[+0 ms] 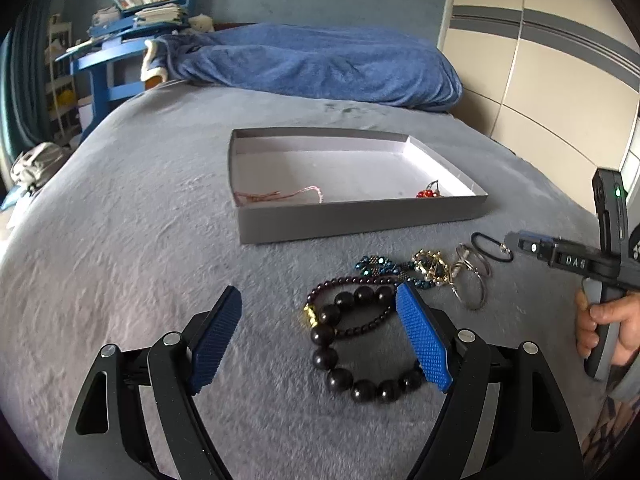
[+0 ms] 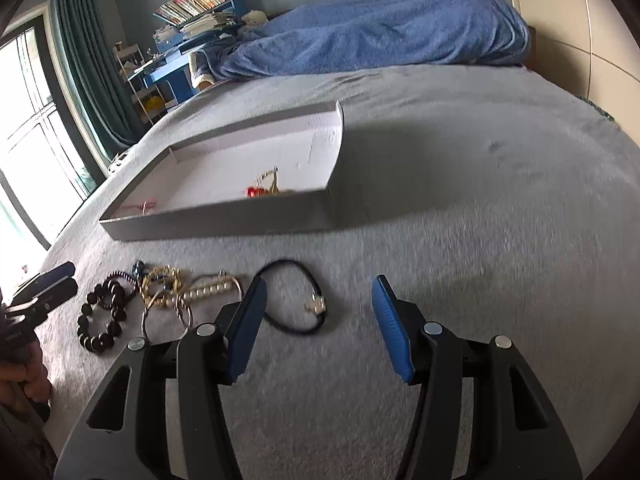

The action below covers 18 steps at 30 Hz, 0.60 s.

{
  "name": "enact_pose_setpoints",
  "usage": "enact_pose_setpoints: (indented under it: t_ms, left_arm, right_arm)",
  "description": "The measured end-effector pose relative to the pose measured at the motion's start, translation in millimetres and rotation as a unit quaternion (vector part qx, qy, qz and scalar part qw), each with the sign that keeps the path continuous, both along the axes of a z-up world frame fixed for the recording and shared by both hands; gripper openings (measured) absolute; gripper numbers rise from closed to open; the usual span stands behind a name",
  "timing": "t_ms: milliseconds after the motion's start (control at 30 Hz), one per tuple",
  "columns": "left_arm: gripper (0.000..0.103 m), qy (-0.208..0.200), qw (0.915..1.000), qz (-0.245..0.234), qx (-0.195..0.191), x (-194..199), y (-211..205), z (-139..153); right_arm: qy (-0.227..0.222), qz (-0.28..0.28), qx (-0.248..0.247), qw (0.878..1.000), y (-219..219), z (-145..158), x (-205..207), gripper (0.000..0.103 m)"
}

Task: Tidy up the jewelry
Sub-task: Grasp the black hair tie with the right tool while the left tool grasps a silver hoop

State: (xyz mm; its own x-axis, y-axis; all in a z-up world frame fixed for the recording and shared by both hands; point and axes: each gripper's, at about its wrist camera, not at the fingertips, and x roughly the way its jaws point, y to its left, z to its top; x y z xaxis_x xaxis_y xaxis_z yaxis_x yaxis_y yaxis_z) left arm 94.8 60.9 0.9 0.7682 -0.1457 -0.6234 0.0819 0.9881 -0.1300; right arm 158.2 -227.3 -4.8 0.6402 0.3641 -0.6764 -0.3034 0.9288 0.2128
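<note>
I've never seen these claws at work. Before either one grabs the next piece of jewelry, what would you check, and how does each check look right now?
1. Left claw open: ok.
2. Big black bead bracelet between its fingers: ok, not yet gripped.
3. Right claw open: ok.
4. Black hair tie ahead of the right claw, lying apart from the pile: ok.
5. Gray box has free room: ok.
6. Bracelet free of the smaller beaded strand: cannot tell, they overlap.

Bed cover (image 1: 140, 240): plain grey plush
Shallow cardboard tray (image 1: 360, 220): grey outside, white inside
Large round-bead bracelet (image 1: 352, 344): glossy black, one gold bead
Small-bead bracelet (image 1: 360, 322): dark maroon
Elastic hair tie (image 2: 292, 300): black
Folded fleece blanket (image 1: 320, 64): blue
Gripper pads (image 1: 424, 340): blue, fine diamond texture
</note>
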Motion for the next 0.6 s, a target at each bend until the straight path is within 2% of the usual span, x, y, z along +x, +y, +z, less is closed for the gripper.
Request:
enact_pose_setpoints:
  t_ms: [200, 400, 500, 600]
  left_arm:
    - [0.081, 0.002, 1.0, 0.006, -0.005, -9, 0, -1]
    - [0.081, -0.001, 0.9997, -0.019, 0.017, -15, -20, 2]
    - [0.081, 0.0, 0.9993, -0.036, 0.014, -15, -35, 3]
    - [0.081, 0.001, 0.9986, -0.052, 0.006, -14, -51, 3]
  right_arm:
    - [0.008, 0.02, -0.034, 0.999, 15, -5, 1, 0.055]
    - [0.024, 0.02, -0.049, 0.998, 21, -13, 11, 0.054]
    - [0.025, 0.02, -0.05, 0.998, 22, -13, 12, 0.048]
    - [0.023, 0.015, -0.041, 0.999, 19, -13, 12, 0.032]
